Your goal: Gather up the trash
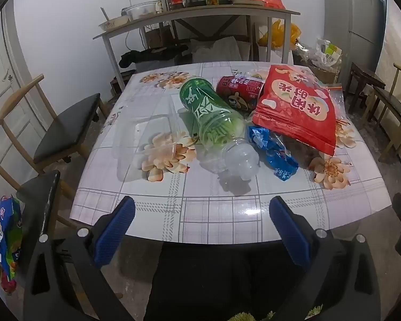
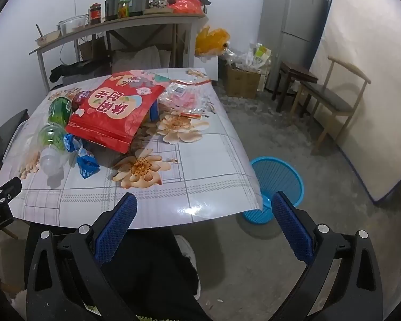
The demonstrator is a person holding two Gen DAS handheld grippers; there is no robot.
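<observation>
Two grippers: left gripper [image 1: 201,230] and right gripper [image 2: 204,230], both held back off the near bench [image 1: 227,214] edge, nothing between the pads.
Jaws: spread wide apart on both sides, empty.
Trash pile: mid-bench, clustered; green bottle [image 1: 209,115] on its side w/ clear neck end toward near edge, red can [image 1: 239,91] behind it, red snack bag [image 1: 296,107] propped over other items, blue wrapper [image 1: 272,155] touching the bag's lower edge.
More trash: clear zip bag [image 2: 188,97] to the right of the red bag; clear plastic tray [image 1: 144,144] left of the bottle, hard to read vs. glossy cloth.
Bin: blue basket [image 2: 276,184] on floor just off the bench's right near corner, right-gripper side.
Step (est.): nothing picked yet; first reach pending.
Risk 1: bottle round and lying down, prob. rolls if nudged off-center; could run to the edge.
Risk 2: red bag leaning on pile, lifting it may drag wrapper or zip bag along.
Risk 3: clear tray easy to miss or crush, low contrast.
Risk 4: slick cloth, items may slide instead of seating in the jaws.
Edges: near strip bare, right near corner overhangs the basket.
Room: open floor right of bench for the drop; chair [image 1: 64,131] close on left side, tighter there.
</observation>
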